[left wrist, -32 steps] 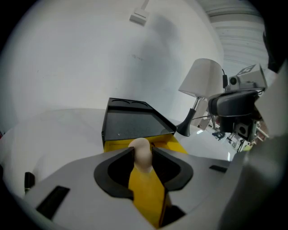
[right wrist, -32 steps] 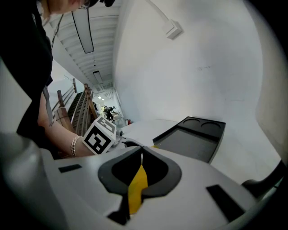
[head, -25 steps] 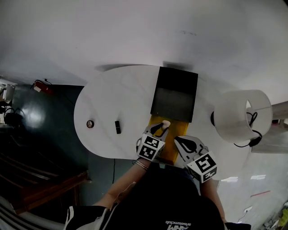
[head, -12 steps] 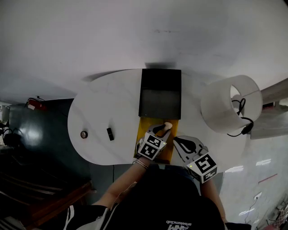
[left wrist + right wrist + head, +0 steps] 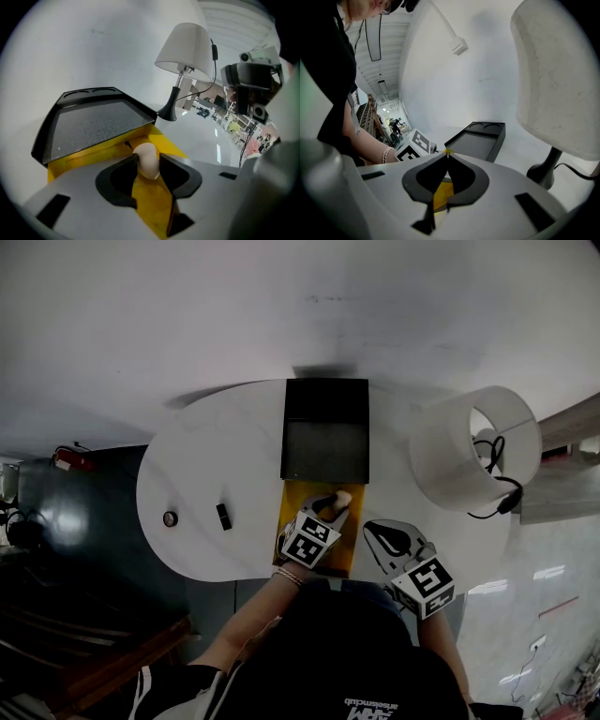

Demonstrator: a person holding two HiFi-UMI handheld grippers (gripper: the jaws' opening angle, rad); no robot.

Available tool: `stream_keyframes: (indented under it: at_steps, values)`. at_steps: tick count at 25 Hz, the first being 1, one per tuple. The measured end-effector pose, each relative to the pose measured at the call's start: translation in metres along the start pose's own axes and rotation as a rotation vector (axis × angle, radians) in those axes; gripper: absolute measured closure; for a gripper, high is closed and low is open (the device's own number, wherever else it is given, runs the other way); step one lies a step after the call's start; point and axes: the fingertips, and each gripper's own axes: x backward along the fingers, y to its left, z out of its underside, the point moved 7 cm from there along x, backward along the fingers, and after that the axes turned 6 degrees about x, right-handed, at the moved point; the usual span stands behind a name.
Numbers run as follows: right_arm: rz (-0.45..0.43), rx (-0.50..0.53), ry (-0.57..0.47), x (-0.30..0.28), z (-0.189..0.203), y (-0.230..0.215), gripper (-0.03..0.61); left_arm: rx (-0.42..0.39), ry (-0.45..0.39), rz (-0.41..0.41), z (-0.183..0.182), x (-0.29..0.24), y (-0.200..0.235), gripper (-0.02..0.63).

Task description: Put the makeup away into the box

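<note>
Over at the left end of the desk (image 5: pixel 216 446) lie a small round piece (image 5: pixel 170 518) and a short black stick (image 5: pixel 224 516). Both are well apart from the box and, I judge, are makeup not yet put away. Further right sits the yellow box (image 5: pixel 292 507), its black lid (image 5: pixel 323 432) open behind it. My left claw (image 5: pixel 148 163) hangs tilted down over the yellow hollow with a pale egg-shaped sponge (image 5: pixel 145 152) between its pads. The jaws are opening, though both pads look to be touching the sponge. So the step in hand is dropping the sponge into the box. My right claw (image 5: pixel 447 157) is just beside the box's right edge, jaws together on nothing. Next, I judge, the left jaws must part fully and lift clear, then reach left for the black stick. Rightmost stands the lamp (image 5: pixel 473 446).
</note>
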Motion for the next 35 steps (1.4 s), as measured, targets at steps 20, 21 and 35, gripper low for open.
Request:
stream_keyframes:
  at_steps: [20, 21, 35]
  values:
    - [-0.125, 0.091, -0.019, -0.027, -0.017, 0.000, 0.555, 0.060, -0.395, -0.042, -0.034, 0.092, -0.006, 0.439]
    - [-0.140, 0.101, -0.022, -0.029, -0.019, -0.001, 0.555, 0.066, -0.420, -0.054, -0.036, 0.098, -0.007, 0.440]
    - [-0.320, 0.166, -0.022, -0.043, -0.026, 0.002, 0.555, 0.239, -0.616, -0.253, -0.016, 0.158, -0.012, 0.595]
